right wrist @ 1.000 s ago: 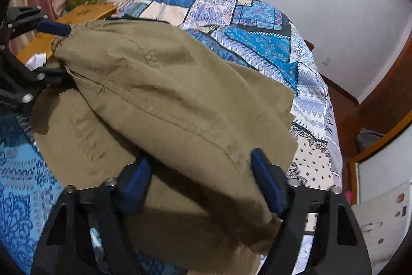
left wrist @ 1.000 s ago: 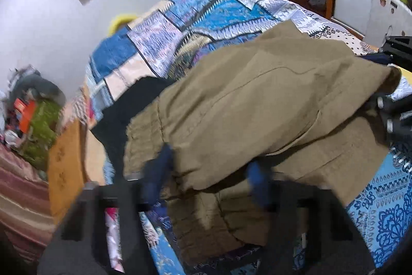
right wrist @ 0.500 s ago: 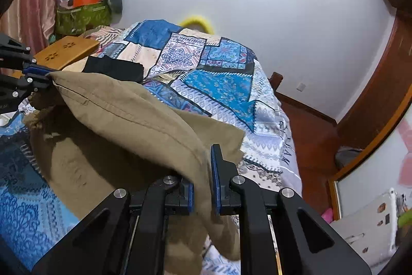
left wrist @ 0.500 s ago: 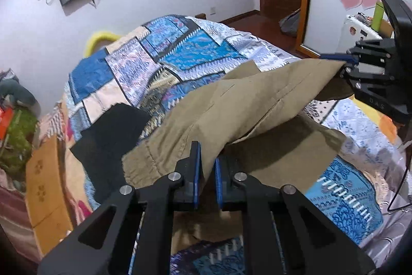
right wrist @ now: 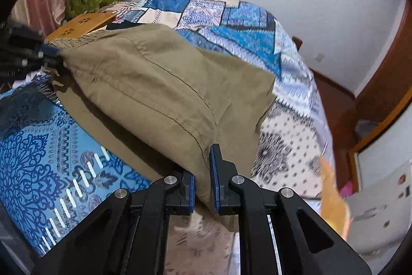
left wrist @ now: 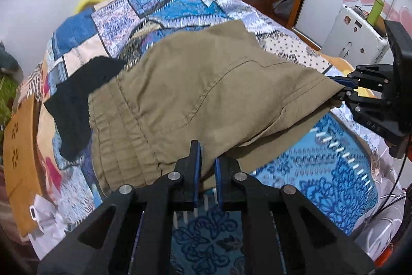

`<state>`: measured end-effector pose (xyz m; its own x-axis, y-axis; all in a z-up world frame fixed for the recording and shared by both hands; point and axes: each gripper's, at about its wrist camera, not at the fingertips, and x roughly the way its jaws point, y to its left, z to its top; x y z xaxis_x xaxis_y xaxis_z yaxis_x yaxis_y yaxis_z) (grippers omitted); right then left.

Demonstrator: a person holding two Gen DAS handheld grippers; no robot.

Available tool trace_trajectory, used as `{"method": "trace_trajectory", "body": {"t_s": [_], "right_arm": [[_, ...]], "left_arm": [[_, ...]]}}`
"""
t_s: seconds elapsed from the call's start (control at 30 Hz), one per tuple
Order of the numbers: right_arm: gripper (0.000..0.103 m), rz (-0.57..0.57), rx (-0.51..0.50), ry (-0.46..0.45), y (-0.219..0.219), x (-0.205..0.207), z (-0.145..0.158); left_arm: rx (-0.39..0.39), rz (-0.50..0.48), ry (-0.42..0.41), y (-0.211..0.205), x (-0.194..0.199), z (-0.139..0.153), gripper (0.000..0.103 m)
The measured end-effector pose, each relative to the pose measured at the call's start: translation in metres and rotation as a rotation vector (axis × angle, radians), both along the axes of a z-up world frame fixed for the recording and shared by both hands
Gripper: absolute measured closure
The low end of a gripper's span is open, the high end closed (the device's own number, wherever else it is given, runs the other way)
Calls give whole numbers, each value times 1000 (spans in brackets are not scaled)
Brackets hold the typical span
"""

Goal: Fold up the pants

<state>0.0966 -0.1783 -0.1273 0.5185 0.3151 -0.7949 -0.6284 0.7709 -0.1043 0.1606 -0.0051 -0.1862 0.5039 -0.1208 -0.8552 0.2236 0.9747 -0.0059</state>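
pants: khaki pants [left wrist: 206, 94] lie across a patchwork bedspread [left wrist: 164, 4], the near edge lifted off the bed between two grippers, the far part resting on the cover.
left gripper: the left gripper [left wrist: 206, 166] has its jaws clamped on a pinch of cloth at the near edge, close to the gathered waistband [left wrist: 118, 135].
right gripper: the right gripper [right wrist: 202, 182] has its jaws closed on the other end of the same lifted edge, by a stitched hem [right wrist: 180, 117]; seen from the left camera it sits well apart, at the far right.
feel: soft woven cotton, by the look of it; light, limp, not slippery. it sags between the two holds and drapes in a loose pouch, so it will not hold a line by itself.
stiffer parts: the waistband and the seams [left wrist: 221, 84] look thicker and should give a firmer bite than single cloth.
where to hold: at the corners of the edge, through both layers, as now; a hold on one layer only would likely let the under layer trail.
nearby: a black garment [left wrist: 77, 99] lies just beside the waistband, partly under it, and could be dragged along. a wooden board [left wrist: 20, 151] sits at the bed's left side.
step, as a guess: carrying the lifted edge over to lay one half on the other.
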Motion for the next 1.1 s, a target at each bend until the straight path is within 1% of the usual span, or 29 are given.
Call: {"method": "trace_trajectory", "body": {"t_s": [0.1,0.13,0.23,0.3,0.4,0.43,0.47,0.53,0.57,0.63,0.7,0.8,0.87,0.93,0.97,1.0,1.03,1.1], "right_arm": [[93,-7,14,30,-2,-4,0],[90,-6,12,40,-2,-6,0],[88,-2,11,62,-1,-12,8],[85,17,47,78,-4,-15,19],[75,31,92,74,-5,-19,33],[70,34,118,70,-4,-19,40],[68,37,136,73,-4,-18,43],[68,49,194,92,-1,-14,52],[67,52,231,103,1,-10,57],[64,43,275,112,6,-3,63],[64,31,308,128,12,4,64],[64,12,372,194,23,22,61],[64,-9,368,213,30,31,55],[64,-17,355,249,39,39,44],[64,-16,350,268,41,42,41],[64,-17,331,299,47,45,29],[64,-15,318,316,47,44,24],[64,-11,256,362,51,41,1]], "left_arm": [[-7,0,-3,1,-7,1,92],[-13,-5,1,3,-9,3,92],[-33,-15,5,8,-16,11,92],[-56,-17,2,12,-21,21,90],[-100,1,-19,21,-22,36,86],[-114,12,-30,24,-21,42,85],[-130,22,-40,28,-19,48,83],[-138,47,-64,33,-12,58,76],[-130,61,-76,36,-8,62,75],[-126,74,-91,39,2,66,73],[-137,80,-86,40,13,67,70],[-175,82,-63,41,29,63,65],[-184,82,-39,41,37,53,62],[-170,75,-16,38,42,42,59],[-145,73,-4,36,44,34,58],[-87,78,2,34,46,25,57],[-19,93,1,32,46,15,57],[112,127,10,36,44,-8,56]]}}
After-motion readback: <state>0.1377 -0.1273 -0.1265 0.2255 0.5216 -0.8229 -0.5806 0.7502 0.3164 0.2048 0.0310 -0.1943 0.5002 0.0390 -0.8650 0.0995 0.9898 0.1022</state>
